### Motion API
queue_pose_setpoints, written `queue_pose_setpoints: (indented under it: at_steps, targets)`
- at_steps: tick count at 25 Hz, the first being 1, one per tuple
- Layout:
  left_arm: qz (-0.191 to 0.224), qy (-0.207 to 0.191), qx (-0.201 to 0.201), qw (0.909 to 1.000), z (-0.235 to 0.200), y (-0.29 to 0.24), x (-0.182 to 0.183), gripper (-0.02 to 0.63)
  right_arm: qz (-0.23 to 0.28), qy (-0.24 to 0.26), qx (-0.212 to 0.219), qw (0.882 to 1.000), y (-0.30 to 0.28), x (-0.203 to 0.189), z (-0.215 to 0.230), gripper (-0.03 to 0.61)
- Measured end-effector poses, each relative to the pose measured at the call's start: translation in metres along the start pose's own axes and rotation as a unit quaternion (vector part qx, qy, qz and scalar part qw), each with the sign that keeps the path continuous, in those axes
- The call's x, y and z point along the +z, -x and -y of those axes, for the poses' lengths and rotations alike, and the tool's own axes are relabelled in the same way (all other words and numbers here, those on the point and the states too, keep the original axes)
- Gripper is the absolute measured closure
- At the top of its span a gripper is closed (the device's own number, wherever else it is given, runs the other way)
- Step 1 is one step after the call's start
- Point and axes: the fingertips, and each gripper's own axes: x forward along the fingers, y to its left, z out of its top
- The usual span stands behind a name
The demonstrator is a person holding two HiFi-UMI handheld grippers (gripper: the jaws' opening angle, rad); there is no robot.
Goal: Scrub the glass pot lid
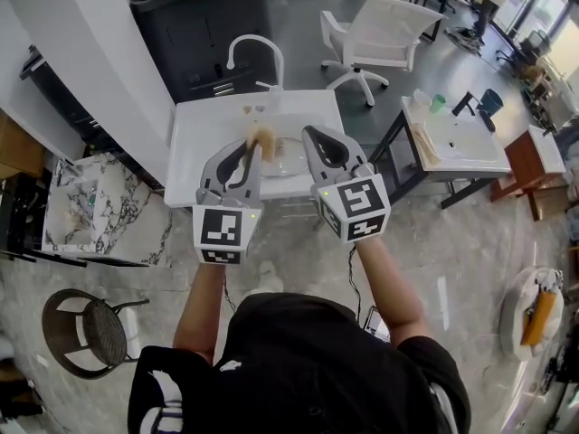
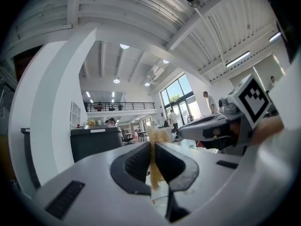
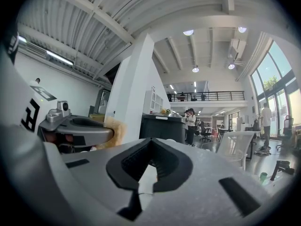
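Though blurry, probable sponge (image 1: pixel 265 140) in grip of left tongs (image 2: pixel 152 148).

The sink (image 1: pixel 194 134) lies at 12 o'clock, faucet (image 1: pixel 256 43) behind it, sponge (image 1: pixel 265 141) above it, chair (image 1: pixel 380 30) at 1, table (image 1: pixel 461 143) at 2, stool (image 1: pixel 95 333) at 8.

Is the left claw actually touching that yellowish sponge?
Touching. In the left gripper view, the left gripper has its jaws clamped on the sponge.

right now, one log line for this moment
left tongs shut on sponge | right tongs shut, empty | both above sink
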Motion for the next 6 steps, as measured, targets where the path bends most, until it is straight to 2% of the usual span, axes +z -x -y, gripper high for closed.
queue_pose_setpoints:
  at_steps: [6]
  targets:
    - [-0.005,-0.003,0.0,1.0,0.0036,0.0025,-0.0008,0.595,-0.005,0.002,-0.002,1.0,0.0058,-0.0012,0.0025,0.581]
